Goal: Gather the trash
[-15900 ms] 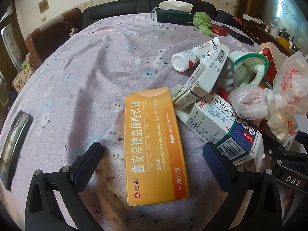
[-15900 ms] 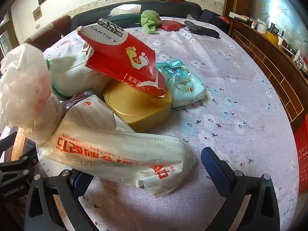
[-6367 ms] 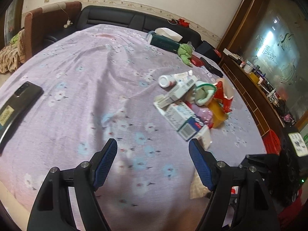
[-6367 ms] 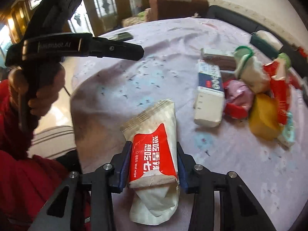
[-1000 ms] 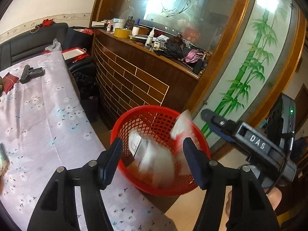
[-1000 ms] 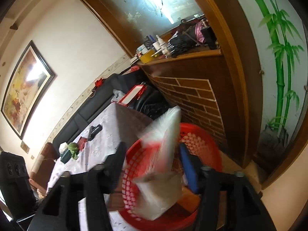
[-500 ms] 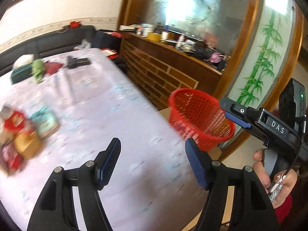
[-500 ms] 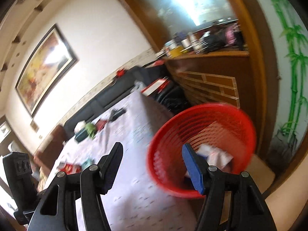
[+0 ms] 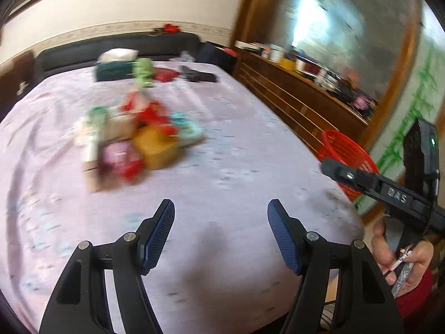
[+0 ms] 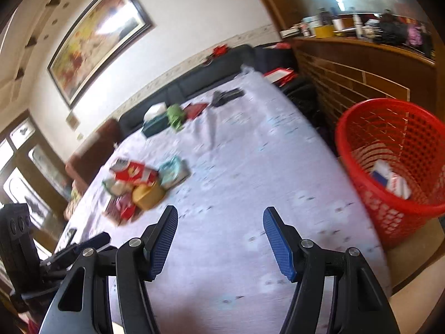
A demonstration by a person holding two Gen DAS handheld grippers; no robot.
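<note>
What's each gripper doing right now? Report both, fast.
left gripper: open, holding nothing.
right gripper: open, holding nothing.

A soft, matt cloth [image 10: 250,167] with a faint flower print covers the bench, beside a red perforated plastic basket [image 10: 389,128]. Each hand-held gripper [image 9: 221,233] has matt black plastic arms, ribbed blue pads [image 9: 283,239] and bright metal screws; the cabinet [image 10: 361,64] is polished wood.
</note>
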